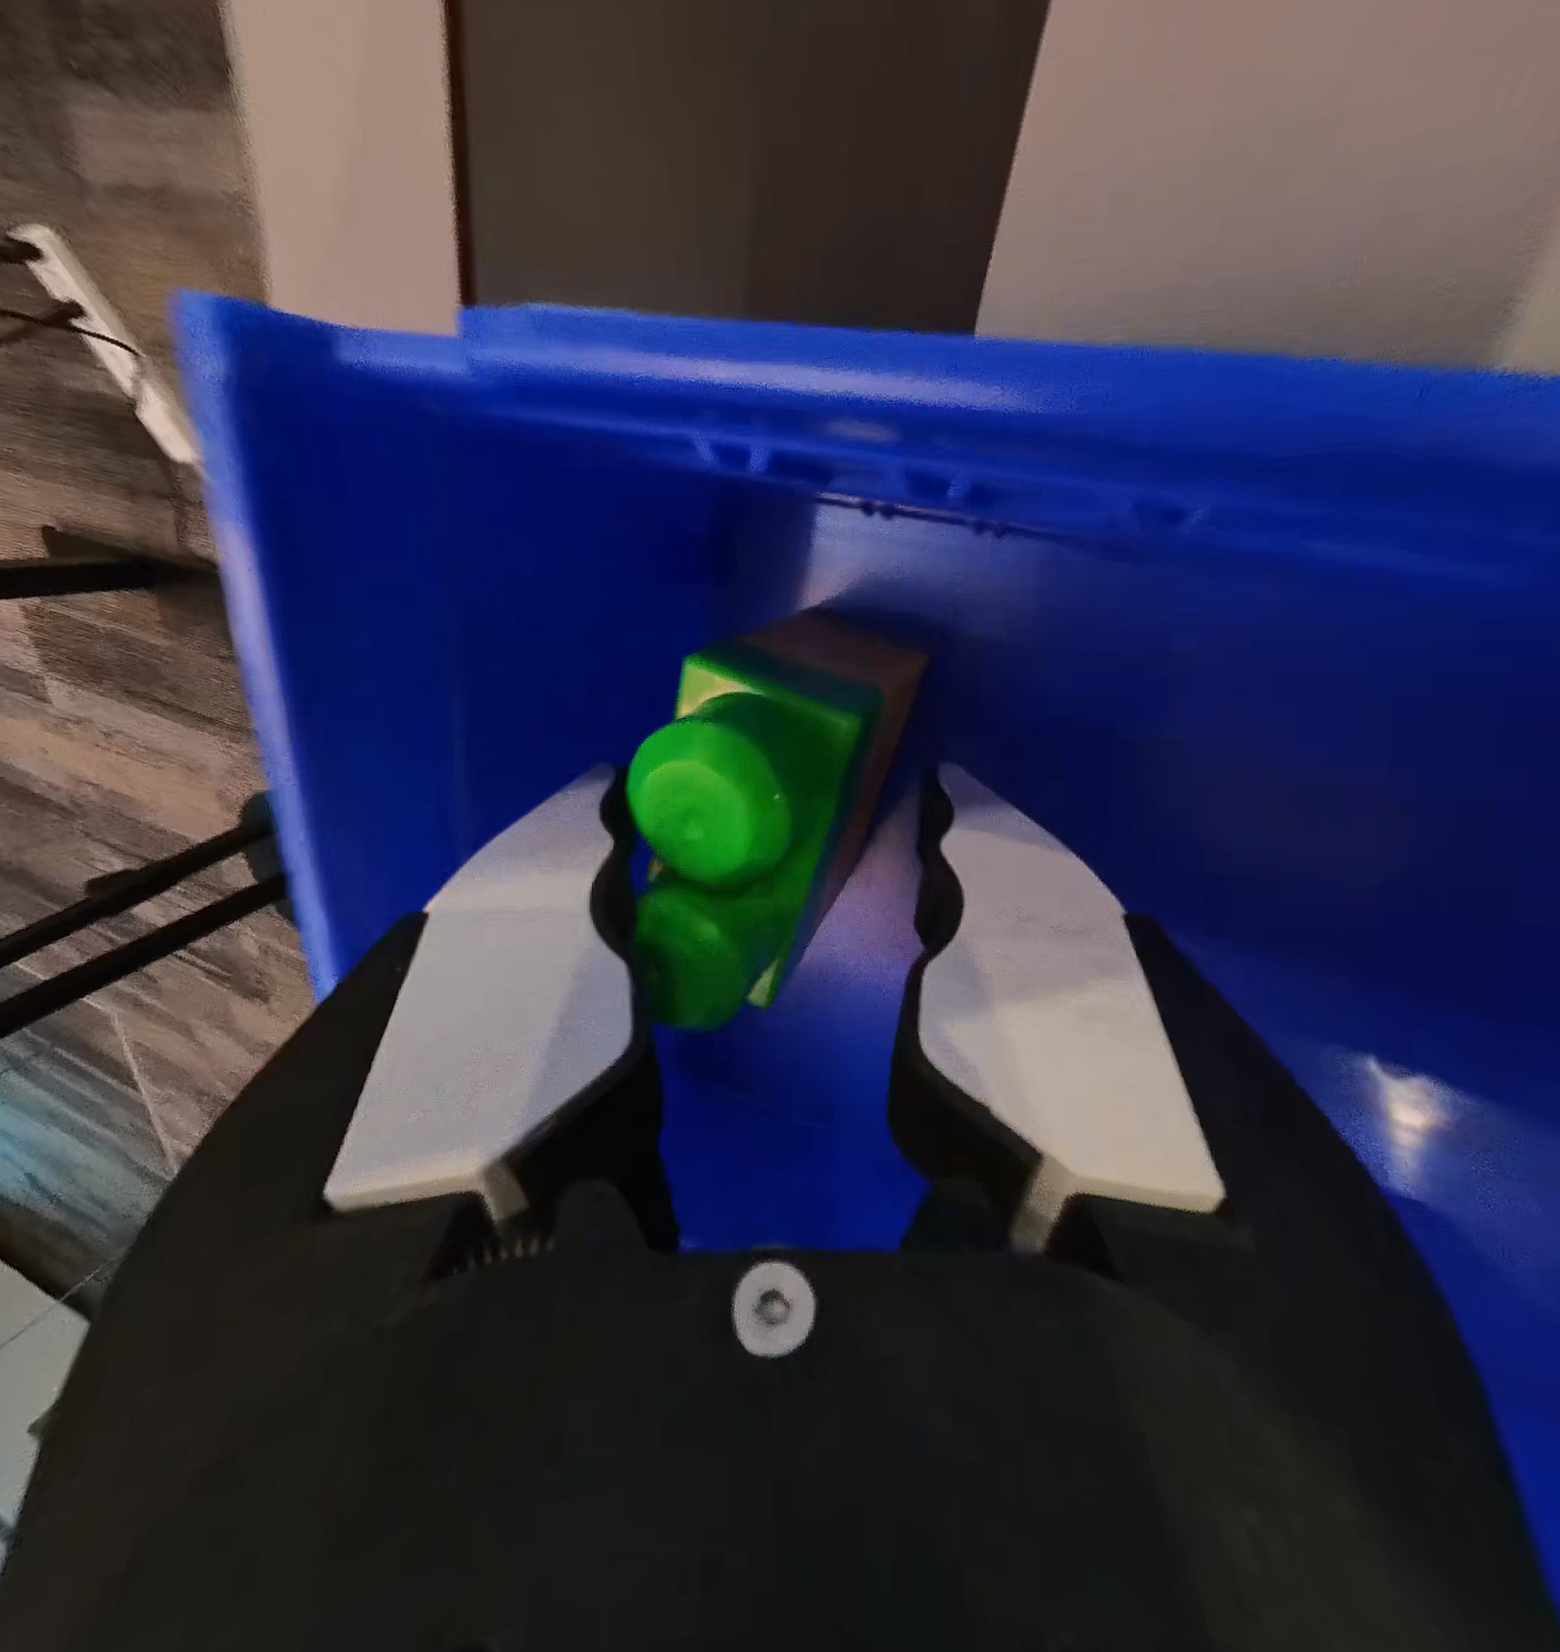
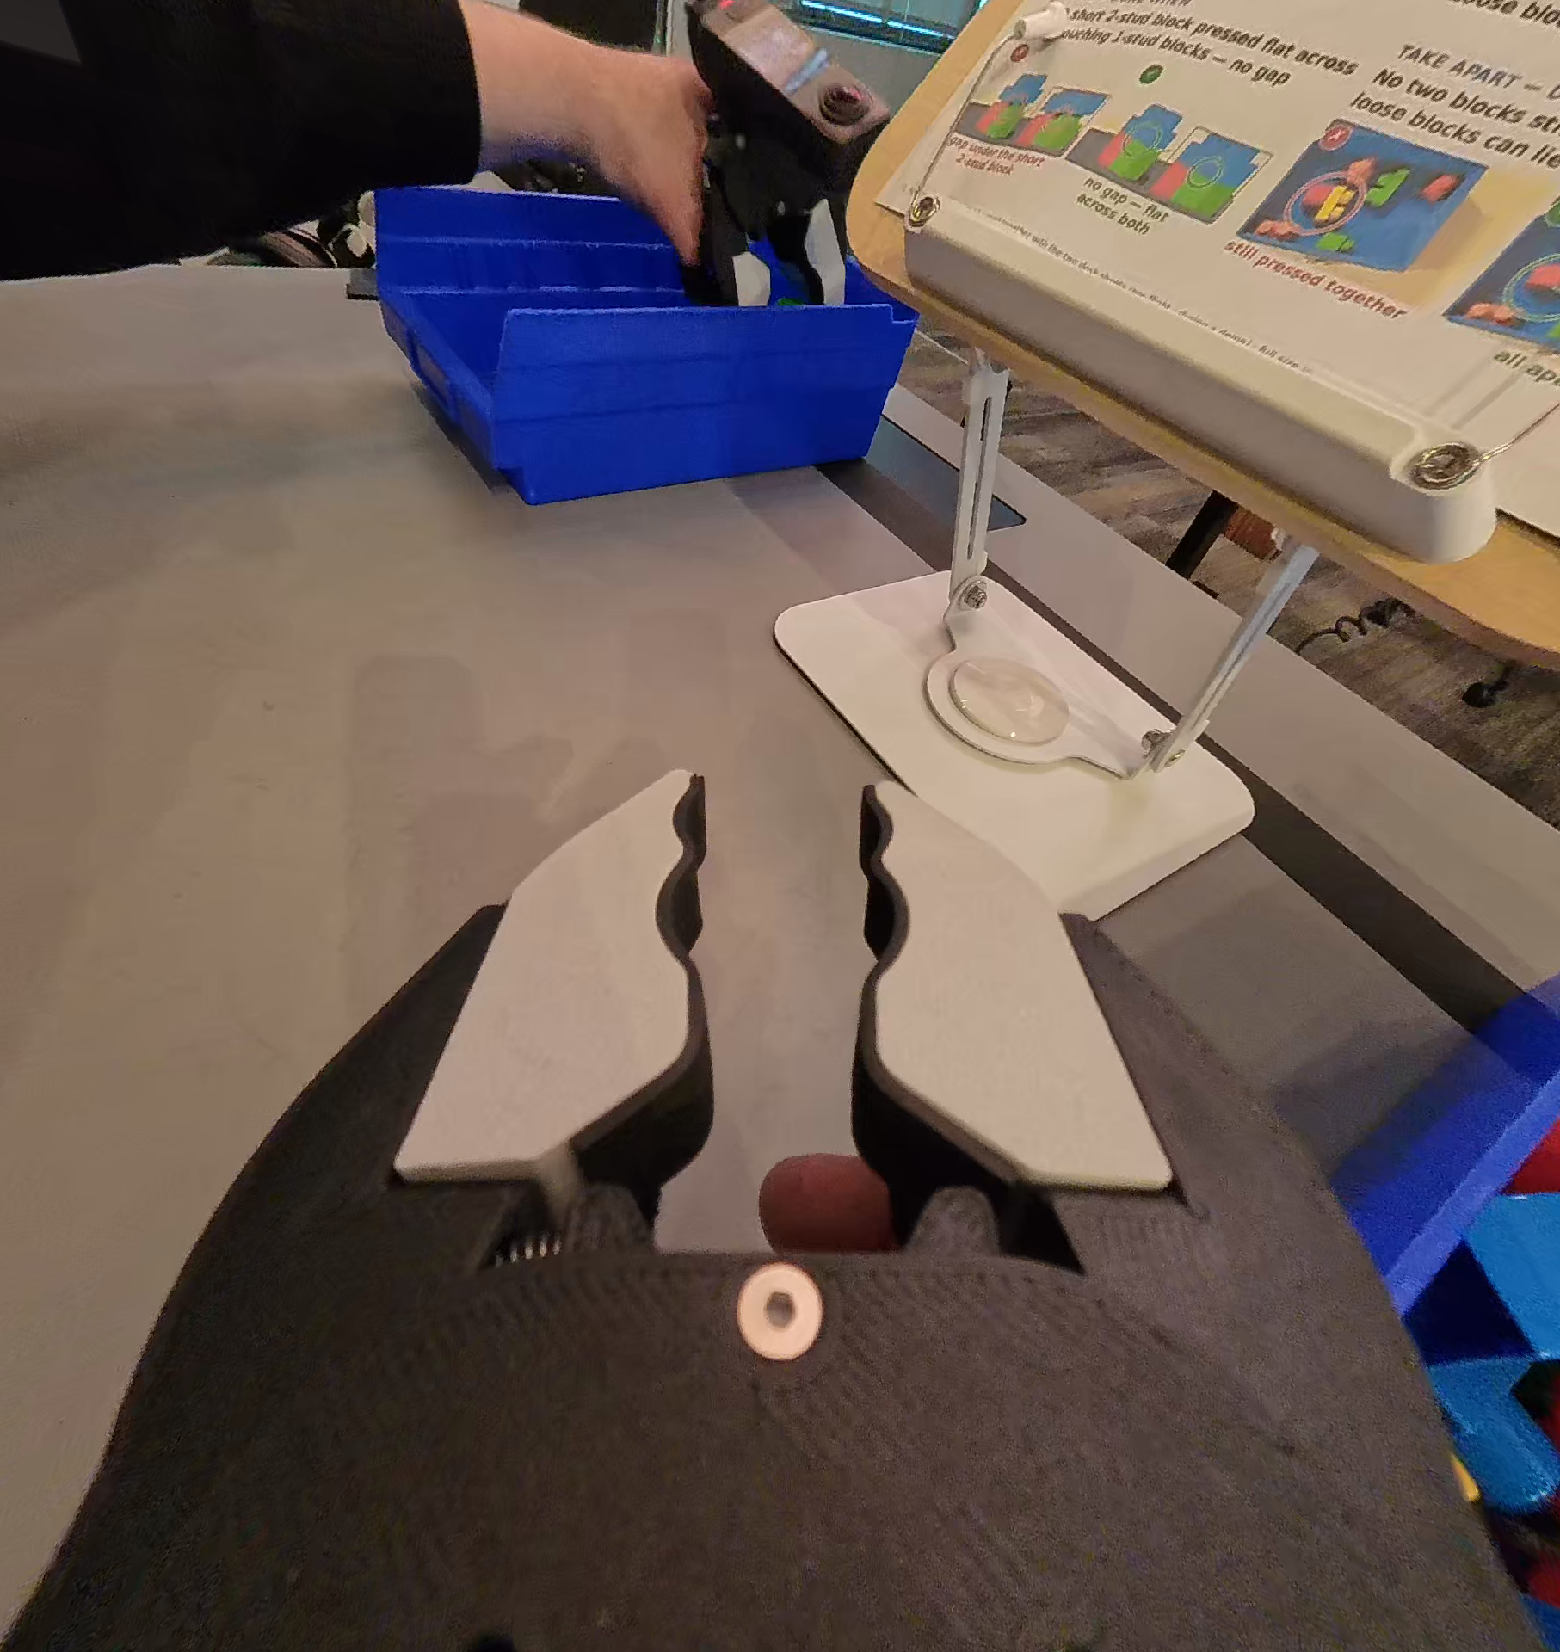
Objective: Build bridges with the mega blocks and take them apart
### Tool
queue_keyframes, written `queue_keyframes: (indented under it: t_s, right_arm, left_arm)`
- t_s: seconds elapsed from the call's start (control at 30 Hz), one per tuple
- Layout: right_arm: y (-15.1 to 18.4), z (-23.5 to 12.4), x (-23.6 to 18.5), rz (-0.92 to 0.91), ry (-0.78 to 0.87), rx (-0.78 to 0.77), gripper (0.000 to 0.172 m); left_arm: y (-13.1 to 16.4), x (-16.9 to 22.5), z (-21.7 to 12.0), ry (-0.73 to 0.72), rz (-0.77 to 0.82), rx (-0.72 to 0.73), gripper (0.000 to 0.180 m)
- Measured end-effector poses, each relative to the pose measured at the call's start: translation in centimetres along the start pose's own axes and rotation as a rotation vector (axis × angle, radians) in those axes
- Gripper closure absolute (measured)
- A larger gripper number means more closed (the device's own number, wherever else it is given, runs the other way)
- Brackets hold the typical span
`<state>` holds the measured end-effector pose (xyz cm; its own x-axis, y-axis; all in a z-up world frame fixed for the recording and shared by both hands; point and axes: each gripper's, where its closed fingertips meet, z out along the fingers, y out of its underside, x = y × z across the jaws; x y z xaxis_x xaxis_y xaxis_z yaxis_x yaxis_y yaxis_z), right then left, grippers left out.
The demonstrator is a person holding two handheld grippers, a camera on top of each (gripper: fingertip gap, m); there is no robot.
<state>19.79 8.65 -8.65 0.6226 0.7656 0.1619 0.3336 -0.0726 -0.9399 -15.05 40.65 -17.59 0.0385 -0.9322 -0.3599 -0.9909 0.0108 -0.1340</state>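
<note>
In the left wrist view my left gripper is open inside a blue bin. A green two-stud block with a dark red-brown block joined behind it stands between the pads, studs towards the camera. There is a clear gap at the right pad. The right wrist view shows this gripper in the far blue bin, held by a hand. My right gripper is open above the grey table, with nothing between its tips. A dark red rounded thing shows low between the finger bases.
A white stand base carries a tilted board with an instruction sheet right of my right gripper. A second blue bin with blue and red blocks sits at the lower right. Carpeted floor lies beyond the table edge. Some 50 cm of space lies between my two pairs of fingers.
</note>
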Motion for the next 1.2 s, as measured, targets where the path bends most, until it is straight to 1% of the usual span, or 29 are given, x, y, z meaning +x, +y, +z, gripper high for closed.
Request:
queue_keyframes:
  t_s: [0.03,0.07,0.1,0.23,0.3,0.33,0.43,0.5,0.57,0.63,0.67,0.73,0.8,0.83,0.87,0.97,1.07,1.13,1.2]
  right_arm:
    - [0.1,0.0,0.0,0.0,-0.003,-0.003,0.138]
    - [0.2,0.1,-0.1,0.0,-0.004,-0.005,0.138]
    - [0.3,0.1,-0.1,-0.001,-0.006,-0.006,0.139]
    - [0.6,0.0,-0.2,0.0,-0.018,-0.01,0.139]
    - [0.5,0.0,-0.4,-0.002,-0.028,-0.006,0.14]
    - [0.3,-0.1,-0.6,-0.009,-0.038,0.005,0.14]
    - [-0.7,-0.2,-1.5,-0.062,-0.066,0.036,0.142]
    - [-1.7,-0.1,-2.2,-0.122,-0.089,0.052,0.143]
    - [-3.4,0.0,-2.9,-0.202,-0.097,0.092,0.143]
    - [-5.5,0.4,-3.8,-0.276,-0.109,0.133,0.142]
    - [-6.6,0.6,-4.4,-0.313,-0.112,0.161,0.143]
    - [-8.6,1.1,-5.7,-0.39,-0.117,0.204,0.145]
    - [-10.1,1.7,-7.2,-0.479,-0.128,0.239,0.146]
    - [-10.7,2.0,-7.9,-0.521,-0.135,0.258,0.146]
    - [-11.1,2.3,-8.6,-0.557,-0.146,0.268,0.146]
    - [-11.6,3.2,-9.9,-0.619,-0.164,0.278,0.148]
    - [-11.0,3.9,-10.5,-0.658,-0.195,0.254,0.147]
    - [-10.5,4.0,-10.9,-0.662,-0.215,0.252,0.143]
    - [-10.0,4.1,-11.2,-0.682,-0.217,0.252,0.146]
  left_arm:
    - [0.2,0.1,0.5,0.013,0.002,-0.019,0.119]
    - [0.2,0.1,0.7,0.012,0.0,-0.029,0.124]
    - [0.3,0.3,0.8,0.034,-0.014,-0.037,0.135]
    - [1.3,0.2,0.1,0.015,-0.109,-0.072,0.141]
    - [2.0,-0.1,-1.2,-0.047,-0.185,-0.062,0.141]
    - [1.6,0.3,-2.5,-0.05,-0.243,0.002,0.141]
    - [-0.5,1.6,-8.2,-0.072,-0.44,0.287,0.142]
    - [-2.6,4.0,-12.3,-0.023,-0.539,0.503,0.141]
    - [-4.9,7.3,-16.1,0.045,-0.623,0.7,0.141]
    - [-8.3,11.6,-19.5,0.207,-0.684,0.931,0.142]
    - [-9.5,13.4,-20.7,0.249,-0.717,1.011,0.142]
    - [-12.3,17.4,-22.7,0.411,-0.767,1.163,0.142]
    - [-14.5,20.5,-23.9,0.524,-0.811,1.271,0.142]
    - [-15.6,21.9,-24.5,0.606,-0.826,1.335,0.143]
    - [-16.7,23.1,-24.9,0.68,-0.839,1.378,0.143]
    - [-19.5,26.0,-25.0,0.85,-0.856,1.423,0.143]
    - [-21.1,27.6,-25.4,0.935,-0.853,1.461,0.143]
    - [-22.2,28.7,-24.7,0.971,-0.852,1.43,0.143]
    - [-23.0,29.5,-24.4,1.036,-0.865,1.428,0.143]
